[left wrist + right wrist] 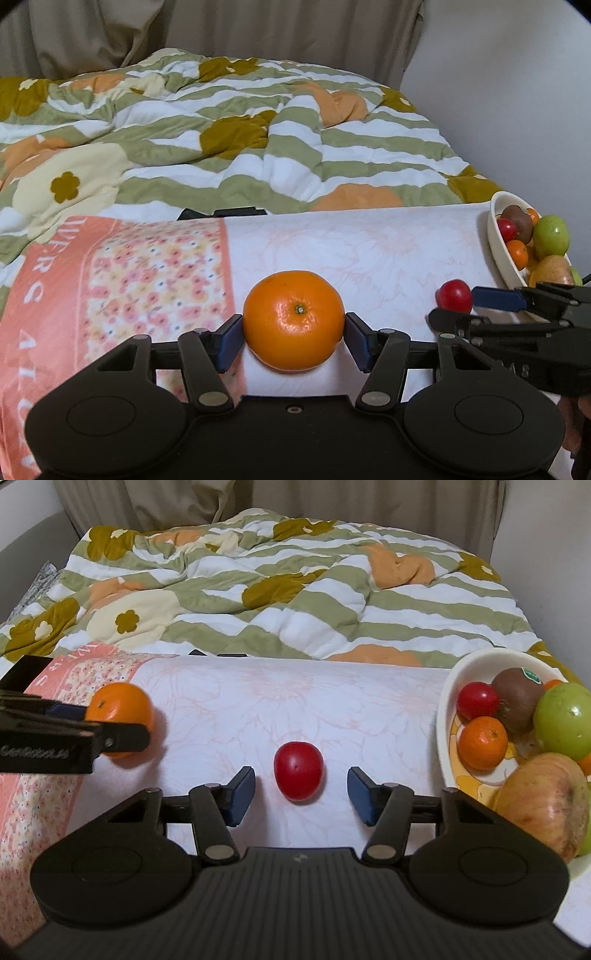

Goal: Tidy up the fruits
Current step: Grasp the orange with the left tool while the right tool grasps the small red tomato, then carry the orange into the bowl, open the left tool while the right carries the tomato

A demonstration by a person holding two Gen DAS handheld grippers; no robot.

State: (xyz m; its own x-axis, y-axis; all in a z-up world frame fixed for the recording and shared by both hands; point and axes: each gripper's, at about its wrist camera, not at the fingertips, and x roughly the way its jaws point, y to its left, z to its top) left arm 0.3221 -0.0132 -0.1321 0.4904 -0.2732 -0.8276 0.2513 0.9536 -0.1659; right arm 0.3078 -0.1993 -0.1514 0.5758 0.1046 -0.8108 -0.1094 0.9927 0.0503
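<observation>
A large orange (293,319) sits on the pale floral cloth (369,251), and the blue pads of my left gripper (293,332) press on both its sides. In the right wrist view the same orange (122,709) shows at the left in that gripper (107,720). A small red tomato-like fruit (298,770) lies on the cloth between the fingers of my right gripper (301,794), which is open with a gap on each side. The left wrist view shows this red fruit (453,294) between the right gripper's fingers (498,299).
A cream bowl (443,716) at the right holds several fruits: a green apple, a kiwi, a small orange, a red one and a yellowish apple. The bowl (495,236) stands at the cloth's right end. A rumpled flowered quilt (295,602) lies behind.
</observation>
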